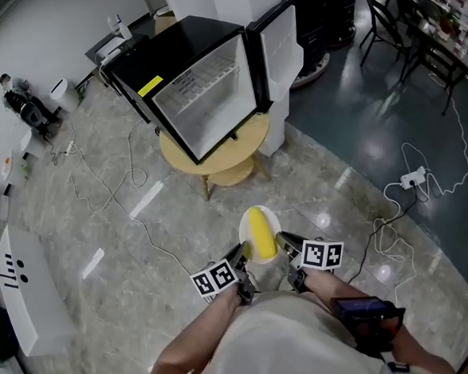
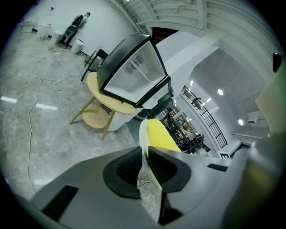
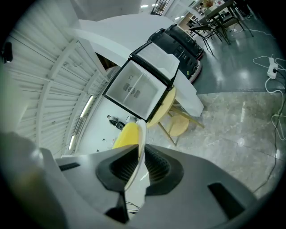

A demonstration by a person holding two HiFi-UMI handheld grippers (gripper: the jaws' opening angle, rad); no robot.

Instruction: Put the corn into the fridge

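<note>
L gripper (image 1: 244, 253), R gripper (image 1: 281, 240) clamp plate (image 1: 273, 219) w/ corn (image 1: 260, 231).

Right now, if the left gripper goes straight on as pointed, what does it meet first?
The left gripper is clamped on the plate carrying the corn, so those travel along. Beyond them, the open mini fridge on the round table, near its lower front edge; depth unclear.

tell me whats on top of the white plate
A yellow corn cob lies on the round white plate, whose rim the left tongs and right tongs clamp. The plate beneath the cob is hidden.
</note>
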